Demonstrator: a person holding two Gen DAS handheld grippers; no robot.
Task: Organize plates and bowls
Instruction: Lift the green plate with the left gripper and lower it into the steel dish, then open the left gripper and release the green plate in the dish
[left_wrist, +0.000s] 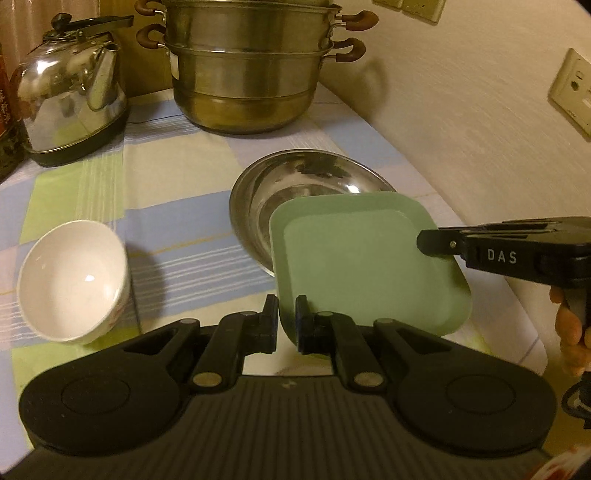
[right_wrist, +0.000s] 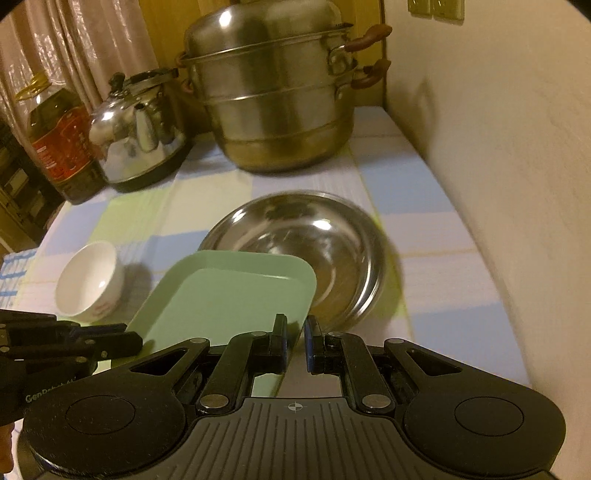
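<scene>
Pinching opposite edges, the left gripper (left_wrist: 286, 321) and right gripper (right_wrist: 295, 339) hold the square pale-green plastic plate (left_wrist: 362, 266) seemingly above the round steel basin (left_wrist: 295, 177); keep both level, lowering together onto it.

I see dim, warm yellowish light; glare spots shine on the kettle (left_wrist: 70, 99), the fisheye bends the edges, and the wall (right_wrist: 498, 155) looks smeared.
</scene>
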